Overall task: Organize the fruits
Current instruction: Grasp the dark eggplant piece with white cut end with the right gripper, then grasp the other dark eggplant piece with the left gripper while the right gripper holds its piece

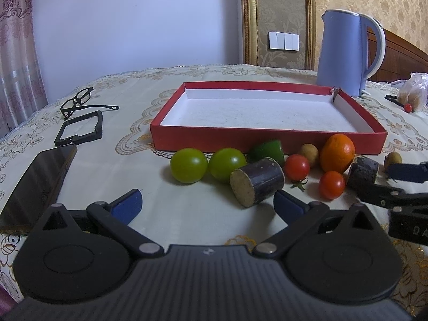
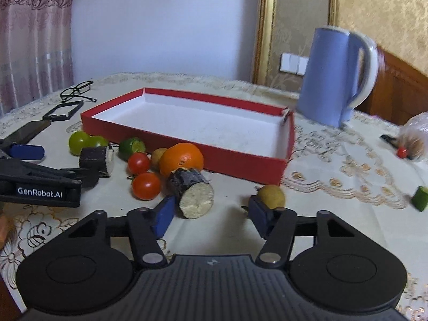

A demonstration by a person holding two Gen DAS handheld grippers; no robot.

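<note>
Lace-patterned tablecloth – red tray, fruit, blue kettle, glasses, phone.

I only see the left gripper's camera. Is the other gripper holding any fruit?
Observer: No. The right gripper is open and holds nothing. A dark cane piece lies just ahead, beside its left finger.
Operator: Is any fruit hiding from me?
Observer: Yes. A green cut piece lies alone, far right on the tablecloth, away from the red box.
Operator: What's written on my gripper?
Observer: The side of the left gripper reads GenRobot.AI.
</note>
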